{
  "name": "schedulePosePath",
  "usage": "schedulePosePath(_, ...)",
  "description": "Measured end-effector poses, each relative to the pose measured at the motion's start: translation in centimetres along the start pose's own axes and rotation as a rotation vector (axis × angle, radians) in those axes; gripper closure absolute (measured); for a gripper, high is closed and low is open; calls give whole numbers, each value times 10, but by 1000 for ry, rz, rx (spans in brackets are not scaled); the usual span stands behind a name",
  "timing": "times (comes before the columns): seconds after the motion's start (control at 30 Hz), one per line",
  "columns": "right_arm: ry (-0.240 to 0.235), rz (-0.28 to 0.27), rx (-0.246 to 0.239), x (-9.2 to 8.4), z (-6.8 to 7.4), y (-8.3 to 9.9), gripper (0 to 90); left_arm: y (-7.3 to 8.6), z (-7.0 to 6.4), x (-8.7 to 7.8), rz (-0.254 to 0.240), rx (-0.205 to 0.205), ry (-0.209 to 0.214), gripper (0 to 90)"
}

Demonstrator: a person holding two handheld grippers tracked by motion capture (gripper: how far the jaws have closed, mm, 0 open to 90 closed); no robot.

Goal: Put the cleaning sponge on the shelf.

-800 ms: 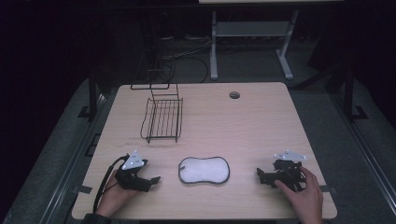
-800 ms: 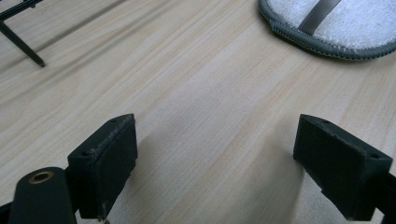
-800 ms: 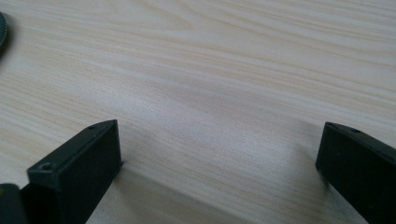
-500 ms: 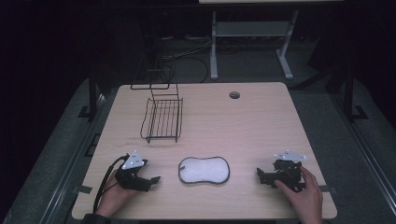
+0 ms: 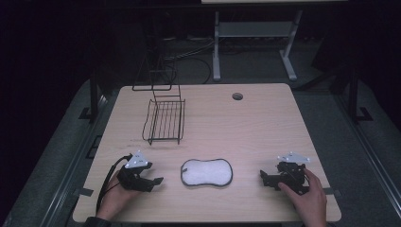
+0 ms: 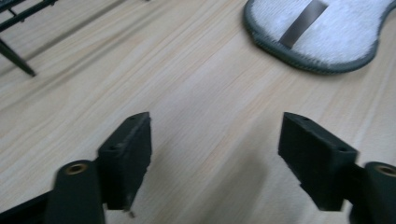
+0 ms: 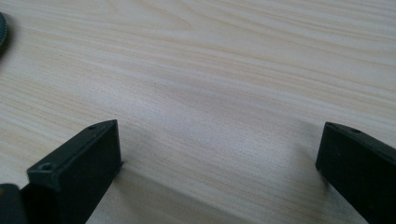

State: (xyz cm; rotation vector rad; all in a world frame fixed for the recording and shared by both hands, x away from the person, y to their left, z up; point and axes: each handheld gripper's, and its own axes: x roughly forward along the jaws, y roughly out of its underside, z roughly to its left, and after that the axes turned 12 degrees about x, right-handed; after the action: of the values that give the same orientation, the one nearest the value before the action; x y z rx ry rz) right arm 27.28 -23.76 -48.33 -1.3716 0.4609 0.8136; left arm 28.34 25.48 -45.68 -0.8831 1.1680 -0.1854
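Your left tongs (image 5: 152,180) rest low at the lower left of the frame, jaws standing wide with nothing between them but bare wood. Your right tongs (image 5: 265,178) sit at the lower right, jaws just as wide and empty, pointed inward. Between them, near the bottom centre of the tabletop (image 5: 246,127), lies the white scrubbing pad (image 5: 206,171), peanut-shaped with a dark stitched rim; in the left gripper view it shows at the upper right (image 6: 322,35), a grey strap across its face. The black wire rack (image 5: 164,120) stands well apart, up and to the left of centre.

The step in hand looks like the first reach for the pad. It is flat and soft, so come in low and close on the rim at one end, where the edge gives the jaws something to bite. Keep one jaw skimming the wood to slip beneath the border. Steady the far end with the other tongs if it slides.
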Motion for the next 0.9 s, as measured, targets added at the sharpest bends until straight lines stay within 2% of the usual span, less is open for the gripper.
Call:
schedulePosePath(0.07, 0, 0, -1, 0, 0, 0, 0, -3, 0, -1, -13, -17, 15, 327)
schedulePosePath(0.23, 0, 0, 0, 0, 0, 0, 0, -13, -1, -4, -28, -25, 48, 511)
schedulePosePath(0.3, 0, 0, 0, 0, 0, 0, 0, -18, -2, -4, -27, -14, 61, 574)
schedulePosePath(0.33, 0, 0, 0, 0, 0, 0, 0, -21, -3, -4, -27, -13, 73, 651)
schedulePosePath(0.37, 0, 0, 0, 0, 0, 0, 0, -23, -3, -3, -28, -10, 77, 651)
schedulePosePath(0.57, -1, 0, -1, 0, 0, 0, 0, -36, -6, -1, -34, -2, 131, 842)
schedulePosePath(0.67, -1, 0, -1, 0, 0, 0, 0, -41, -7, -1, -34, 5, 149, 896)
schedulePosePath(0.9, -1, 0, -1, 0, 0, 0, 0, -53, -10, 3, -36, 27, 172, 898)
